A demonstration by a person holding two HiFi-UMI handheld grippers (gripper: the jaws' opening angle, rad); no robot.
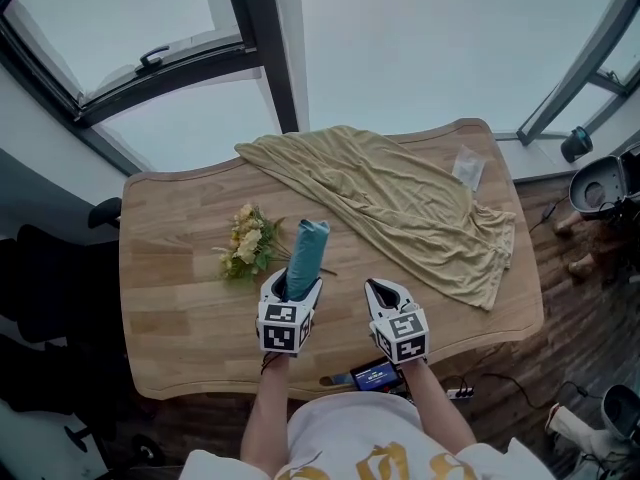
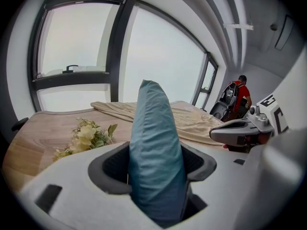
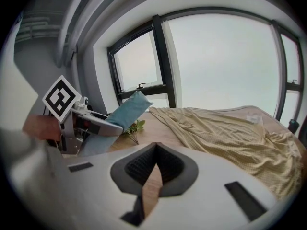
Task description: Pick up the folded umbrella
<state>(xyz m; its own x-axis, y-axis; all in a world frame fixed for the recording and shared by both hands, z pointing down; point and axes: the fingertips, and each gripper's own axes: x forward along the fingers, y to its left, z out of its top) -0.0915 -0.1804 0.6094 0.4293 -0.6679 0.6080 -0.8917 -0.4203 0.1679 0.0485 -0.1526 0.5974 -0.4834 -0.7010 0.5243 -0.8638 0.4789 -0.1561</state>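
Left gripper view: left gripper (image 2: 156, 166) fingers clamp the teal folded umbrella (image 2: 154, 138), tip tilted upward; right gripper (image 3: 154, 146) fingers closed, empty.

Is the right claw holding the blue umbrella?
No, the right claw is empty with its tips together; the left claw grips the umbrella.

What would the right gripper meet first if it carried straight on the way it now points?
Probably the bare wooden table, just short of the beige cloth: the right gripper tilts down toward that wood. Depth is unclear; it might reach the cloth's edge instead.
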